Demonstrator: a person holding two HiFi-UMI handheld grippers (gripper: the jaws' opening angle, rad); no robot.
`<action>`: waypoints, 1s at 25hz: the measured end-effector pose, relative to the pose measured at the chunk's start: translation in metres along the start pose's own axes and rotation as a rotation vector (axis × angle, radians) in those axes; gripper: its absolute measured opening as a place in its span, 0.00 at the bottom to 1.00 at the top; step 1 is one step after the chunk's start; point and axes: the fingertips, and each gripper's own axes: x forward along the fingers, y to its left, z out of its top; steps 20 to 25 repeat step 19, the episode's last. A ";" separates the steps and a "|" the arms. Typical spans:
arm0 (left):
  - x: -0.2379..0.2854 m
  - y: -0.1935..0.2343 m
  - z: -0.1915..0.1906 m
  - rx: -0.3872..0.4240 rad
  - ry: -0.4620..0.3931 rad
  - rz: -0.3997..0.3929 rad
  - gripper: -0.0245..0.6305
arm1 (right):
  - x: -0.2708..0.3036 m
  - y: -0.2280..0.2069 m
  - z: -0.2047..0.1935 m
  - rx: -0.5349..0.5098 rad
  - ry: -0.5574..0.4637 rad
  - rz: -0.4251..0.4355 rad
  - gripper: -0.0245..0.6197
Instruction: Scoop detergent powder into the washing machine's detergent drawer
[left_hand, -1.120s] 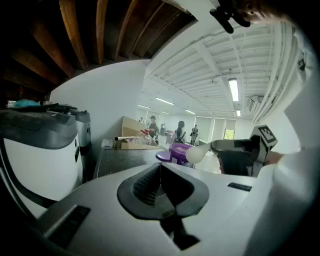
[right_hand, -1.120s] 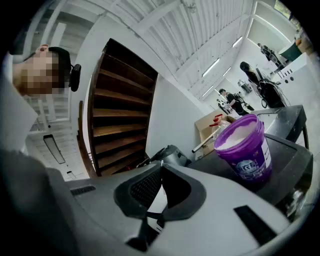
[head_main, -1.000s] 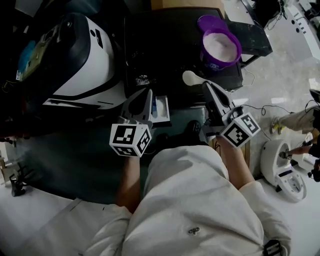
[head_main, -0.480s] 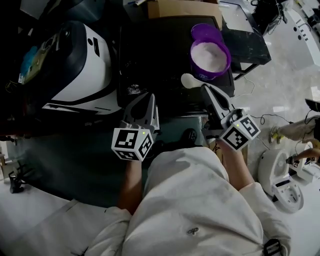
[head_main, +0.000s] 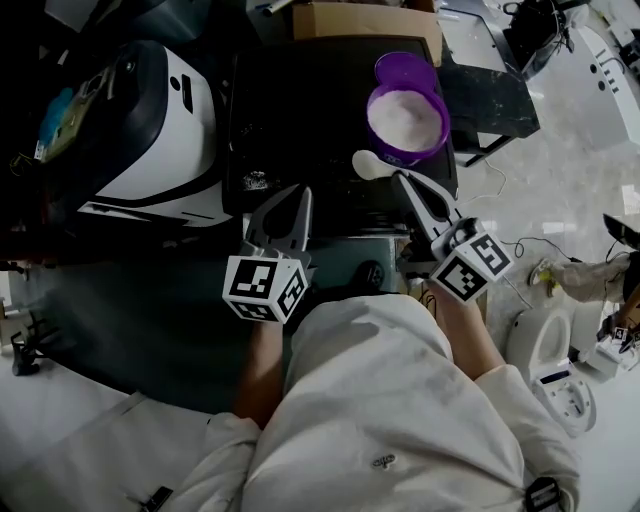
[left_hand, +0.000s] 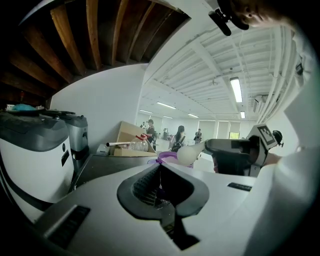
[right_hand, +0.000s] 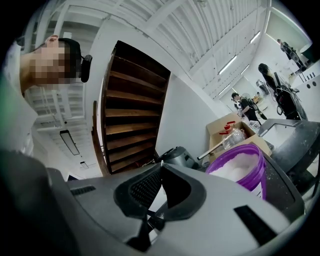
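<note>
White appliance (head_main: 150, 120): stands at the left, beside the washing machine (head_main: 300, 100), and has no part in the job.

Left gripper (head_main: 298, 200): rests over the front edge of the machine's dark top, towards its left half. Its jaws are together with nothing between them.

Detergent drawer: it cannot be made out in any view. The left gripper covers the stretch of front edge where it would likely sit, so whether it stands open is unclear.

Scoop (head_main: 370, 165): white, with its bowl over the top's right half, just short of the tub's near rim and apart from it. I cannot tell whether it carries any powder.

Right gripper (head_main: 406, 184): its jaws are clamped on the scoop's handle, and the scoop juts forward and left towards the tub.

Tub (head_main: 437, 100): purple and open, near the back right corner of the top. The powder (head_main: 405, 115) lies white inside it.

Step in hand: probably the scooping leg, with the scoop close to the tub.

Next move: if the scoop is empty, it needs to dip over the rim into the powder. If it is loaded, it needs a level carry left to the front edge, with the drawer open first.
</note>
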 end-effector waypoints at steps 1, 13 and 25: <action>0.001 -0.002 0.000 0.000 -0.001 0.001 0.07 | -0.001 -0.001 0.000 0.000 0.002 0.003 0.05; 0.010 -0.015 0.000 0.007 0.001 0.004 0.07 | -0.005 -0.006 0.003 -0.001 0.017 0.026 0.05; 0.013 -0.014 -0.001 0.004 0.006 0.008 0.07 | -0.003 -0.010 0.002 -0.002 0.024 0.026 0.05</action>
